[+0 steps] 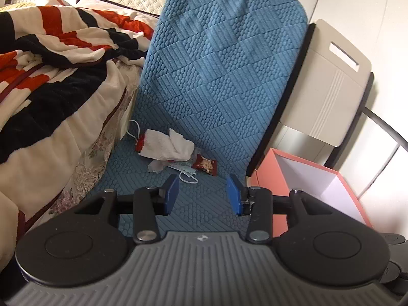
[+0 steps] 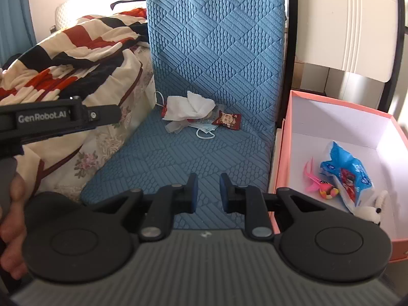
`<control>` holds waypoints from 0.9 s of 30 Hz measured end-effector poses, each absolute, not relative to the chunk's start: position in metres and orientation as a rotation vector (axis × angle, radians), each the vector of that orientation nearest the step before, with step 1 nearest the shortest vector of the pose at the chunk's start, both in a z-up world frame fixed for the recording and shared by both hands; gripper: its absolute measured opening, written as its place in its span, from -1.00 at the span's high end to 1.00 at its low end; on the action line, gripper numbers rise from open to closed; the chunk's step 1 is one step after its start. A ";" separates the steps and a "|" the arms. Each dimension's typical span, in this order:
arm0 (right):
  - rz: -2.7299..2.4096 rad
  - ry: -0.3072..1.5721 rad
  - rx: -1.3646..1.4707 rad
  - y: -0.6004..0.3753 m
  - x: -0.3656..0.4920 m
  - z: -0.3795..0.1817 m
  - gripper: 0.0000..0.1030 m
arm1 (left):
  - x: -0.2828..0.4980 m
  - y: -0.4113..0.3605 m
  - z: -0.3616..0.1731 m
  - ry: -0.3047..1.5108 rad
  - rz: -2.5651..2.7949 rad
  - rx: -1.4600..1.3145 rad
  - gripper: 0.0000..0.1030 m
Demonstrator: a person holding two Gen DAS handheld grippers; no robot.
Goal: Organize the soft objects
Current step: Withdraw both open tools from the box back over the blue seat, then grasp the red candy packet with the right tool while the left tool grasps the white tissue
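Note:
A small pile lies at the back of the blue textured seat cushion (image 1: 204,204) (image 2: 204,158): a white cloth (image 1: 168,145) (image 2: 190,108), a light blue face mask (image 1: 187,172) (image 2: 205,128) and a red snack packet (image 1: 205,164) (image 2: 227,120). My left gripper (image 1: 202,195) is open and empty, low over the seat, short of the pile. My right gripper (image 2: 209,191) is open with a narrower gap, empty, over the seat's front. A pink box (image 1: 267,178) (image 2: 285,132) stands right of the seat, holding a blue tissue pack (image 2: 344,168), a pink toy (image 2: 321,186) and a white plush (image 2: 374,209).
A striped red, black and cream blanket (image 1: 51,76) (image 2: 76,51) is heaped on the bed at the left. The left gripper's body (image 2: 58,118) reaches in from the left in the right wrist view. A white chair back (image 1: 331,81) stands behind the box.

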State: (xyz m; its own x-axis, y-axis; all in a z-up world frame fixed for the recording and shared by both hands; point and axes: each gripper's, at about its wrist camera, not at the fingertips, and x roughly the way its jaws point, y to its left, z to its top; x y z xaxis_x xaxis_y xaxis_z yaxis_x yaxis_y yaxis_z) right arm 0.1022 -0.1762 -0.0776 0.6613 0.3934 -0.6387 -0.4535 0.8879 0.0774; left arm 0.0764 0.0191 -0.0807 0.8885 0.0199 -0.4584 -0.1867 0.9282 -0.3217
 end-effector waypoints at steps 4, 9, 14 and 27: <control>0.482 0.715 -0.095 -0.171 0.119 -0.086 0.56 | 0.093 0.031 -0.087 0.481 0.123 -0.373 0.05; 0.497 0.733 -0.096 -0.164 0.141 -0.096 0.56 | 0.117 0.045 -0.101 0.513 0.137 -0.376 0.05; 0.515 0.748 -0.102 -0.155 0.163 -0.104 0.56 | 0.144 0.057 -0.116 0.550 0.140 -0.379 0.05; 0.504 0.784 -0.088 -0.133 0.232 -0.125 0.56 | 0.208 0.073 -0.148 0.627 0.102 -0.326 0.05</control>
State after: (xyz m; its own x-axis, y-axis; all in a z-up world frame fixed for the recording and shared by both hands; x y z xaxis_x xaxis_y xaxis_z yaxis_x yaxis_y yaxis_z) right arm 0.2324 -0.1331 -0.1250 0.5966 0.4021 -0.6946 -0.4658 0.8782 0.1083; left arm 0.2082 0.0731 -0.1482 0.8068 -0.0043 -0.5908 -0.1916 0.9441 -0.2684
